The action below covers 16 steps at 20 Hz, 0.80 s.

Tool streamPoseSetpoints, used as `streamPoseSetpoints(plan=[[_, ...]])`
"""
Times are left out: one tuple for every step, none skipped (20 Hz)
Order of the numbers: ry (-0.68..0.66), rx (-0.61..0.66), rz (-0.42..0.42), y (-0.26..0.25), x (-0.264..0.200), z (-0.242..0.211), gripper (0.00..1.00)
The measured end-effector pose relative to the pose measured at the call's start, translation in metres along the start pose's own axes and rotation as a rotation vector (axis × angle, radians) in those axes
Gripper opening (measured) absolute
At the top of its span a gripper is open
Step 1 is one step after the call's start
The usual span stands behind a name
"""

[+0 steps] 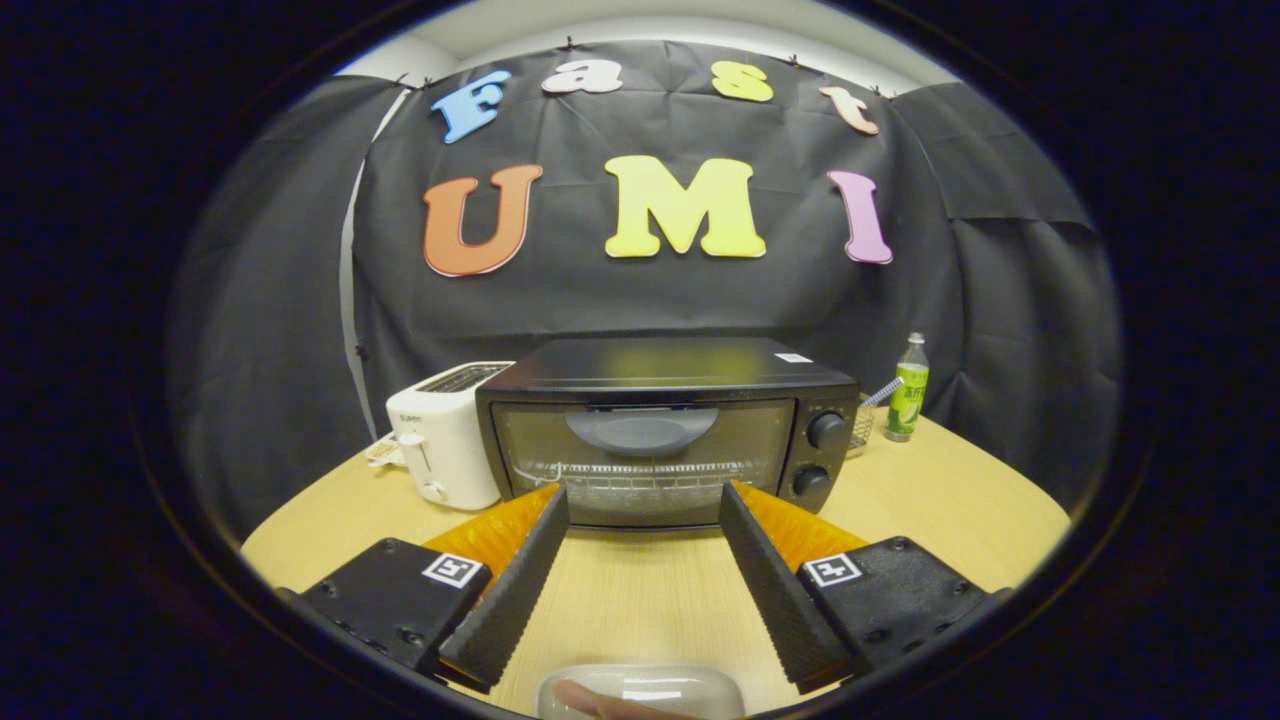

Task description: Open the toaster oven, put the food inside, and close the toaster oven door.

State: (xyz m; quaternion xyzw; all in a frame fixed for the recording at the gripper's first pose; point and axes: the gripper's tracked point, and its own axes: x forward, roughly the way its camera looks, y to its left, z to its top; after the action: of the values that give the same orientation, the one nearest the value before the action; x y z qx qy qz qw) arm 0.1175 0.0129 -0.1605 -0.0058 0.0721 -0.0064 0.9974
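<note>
A black toaster oven [665,430] stands on the wooden table [960,500], straight ahead of my fingers. Its glass door is shut, with a curved handle [642,428] across the top and a wire rack visible inside. Two round knobs [826,430] sit on its right side. My gripper [645,490] is open and holds nothing, its fingertips a short way in front of the door's lower edge. Close beneath the gripper, between the finger bases, lies a pale rounded object [640,692]; I cannot tell what it is.
A white pop-up toaster [445,435] stands to the left of the oven, almost touching it. A green bottle [908,390] and a small wire basket [860,425] are behind the oven's right side. Bare tabletop stretches between my fingers and the oven.
</note>
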Motion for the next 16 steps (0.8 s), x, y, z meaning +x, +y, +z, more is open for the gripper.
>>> streamPoseSetpoints(plan=[[0.0,0.01,-0.005,-0.004,-0.005,0.001,1.0],[-0.003,0.011,-0.006,-0.007,-0.011,0.003,1.0],[0.003,0.007,-0.008,-0.009,-0.015,0.003,1.0],[0.006,0.003,-0.015,-0.014,-0.022,0.002,1.0],[0.003,0.003,-0.02,-0.019,-0.03,0.004,1.0],[-0.003,0.008,-0.022,-0.022,-0.036,0.007,1.0],[-0.011,0.008,-0.019,-0.024,-0.044,0.01,1.0],[-0.022,0.002,-0.018,-0.027,-0.053,0.014,1.0],[-0.041,-0.005,-0.025,-0.033,-0.062,0.022,1.0],[-0.066,-0.021,-0.033,-0.039,-0.073,0.031,1.0],[-0.099,-0.04,-0.035,-0.041,-0.083,0.042,1.0],[-0.142,-0.059,-0.034,-0.044,-0.096,0.056,1.0],[-0.184,-0.07,-0.035,-0.046,-0.107,0.069,1.0],[-0.212,-0.072,-0.032,-0.049,-0.119,0.079,1.0],[-0.224,-0.065,-0.029,-0.051,-0.129,0.084,1.0],[-0.232,-0.048,-0.03,-0.053,-0.14,0.089,1.0]])
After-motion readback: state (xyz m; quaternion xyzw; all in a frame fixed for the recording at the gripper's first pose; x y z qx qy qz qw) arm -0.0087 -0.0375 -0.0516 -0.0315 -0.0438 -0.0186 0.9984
